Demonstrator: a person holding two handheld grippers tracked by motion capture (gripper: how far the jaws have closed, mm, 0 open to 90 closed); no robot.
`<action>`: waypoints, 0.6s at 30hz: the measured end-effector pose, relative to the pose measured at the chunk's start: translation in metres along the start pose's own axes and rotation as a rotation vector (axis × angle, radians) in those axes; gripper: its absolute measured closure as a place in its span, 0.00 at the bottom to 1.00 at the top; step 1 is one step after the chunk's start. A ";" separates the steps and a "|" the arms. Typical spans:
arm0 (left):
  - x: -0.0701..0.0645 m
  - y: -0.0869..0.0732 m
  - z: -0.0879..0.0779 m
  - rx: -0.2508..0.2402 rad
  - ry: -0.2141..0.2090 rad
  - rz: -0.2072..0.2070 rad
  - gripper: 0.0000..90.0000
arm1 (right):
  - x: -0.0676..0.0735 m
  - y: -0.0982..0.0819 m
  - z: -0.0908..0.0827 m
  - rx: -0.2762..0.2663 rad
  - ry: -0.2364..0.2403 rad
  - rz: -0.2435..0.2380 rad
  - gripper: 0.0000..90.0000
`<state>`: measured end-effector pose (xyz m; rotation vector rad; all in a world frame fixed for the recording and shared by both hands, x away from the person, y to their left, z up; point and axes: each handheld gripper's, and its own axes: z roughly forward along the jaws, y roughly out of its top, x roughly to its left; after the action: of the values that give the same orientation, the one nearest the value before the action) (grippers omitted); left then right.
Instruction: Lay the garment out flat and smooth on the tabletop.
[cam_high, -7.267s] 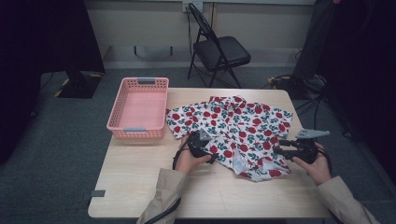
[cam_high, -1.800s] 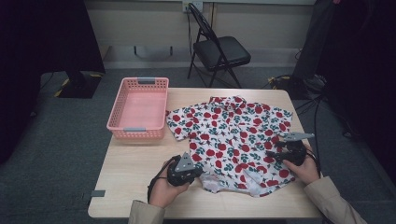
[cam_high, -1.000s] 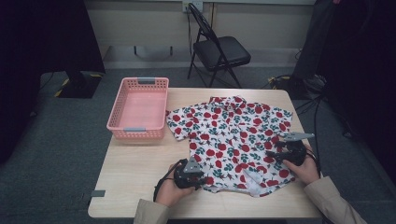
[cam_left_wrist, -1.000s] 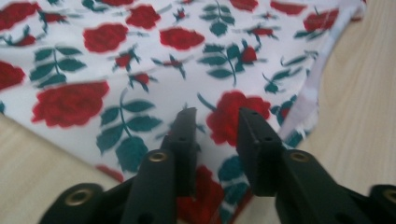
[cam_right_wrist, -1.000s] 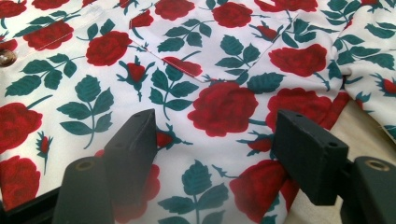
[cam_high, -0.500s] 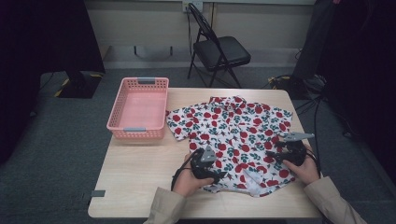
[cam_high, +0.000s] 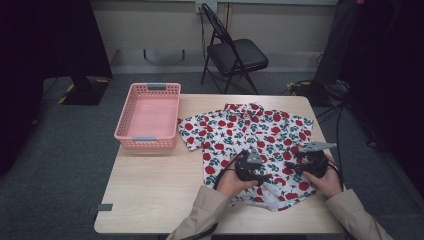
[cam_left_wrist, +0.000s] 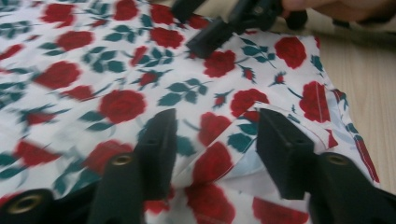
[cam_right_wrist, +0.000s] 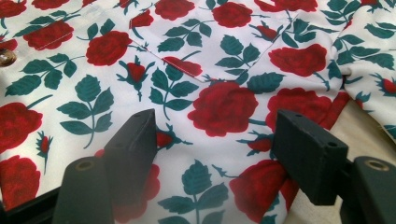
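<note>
Left tool (cam_high: 261, 176) over shirt (cam_high: 250, 135) hem, jaws apart, just been closing, cloth between but ungripped. Right tool (cam_high: 298, 167) jaws wide, resting on shirt. Shirt spread flat on table (cam_high: 150, 200); pink basket (cam_high: 149, 117) just beside.

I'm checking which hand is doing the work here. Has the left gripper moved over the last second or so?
Yes. The left gripper has slid away from the table's near-left area, rightward and inward over the rose-print shirt, its jaws just closing partway.
</note>
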<state>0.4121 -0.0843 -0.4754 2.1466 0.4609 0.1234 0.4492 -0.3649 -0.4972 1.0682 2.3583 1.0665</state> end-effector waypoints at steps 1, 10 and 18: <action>-0.002 0.001 0.004 0.004 -0.007 0.002 0.55 | 0.000 0.000 0.000 0.000 0.000 0.000 0.34; -0.013 0.002 0.033 0.044 -0.056 0.048 0.58 | 0.000 0.000 0.000 0.000 -0.001 0.000 0.34; -0.019 0.005 0.035 0.113 -0.062 0.102 0.86 | 0.000 0.000 0.000 0.000 -0.001 0.000 0.34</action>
<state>0.4048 -0.1209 -0.4906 2.2783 0.3290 0.0896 0.4491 -0.3649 -0.4972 1.0685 2.3575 1.0662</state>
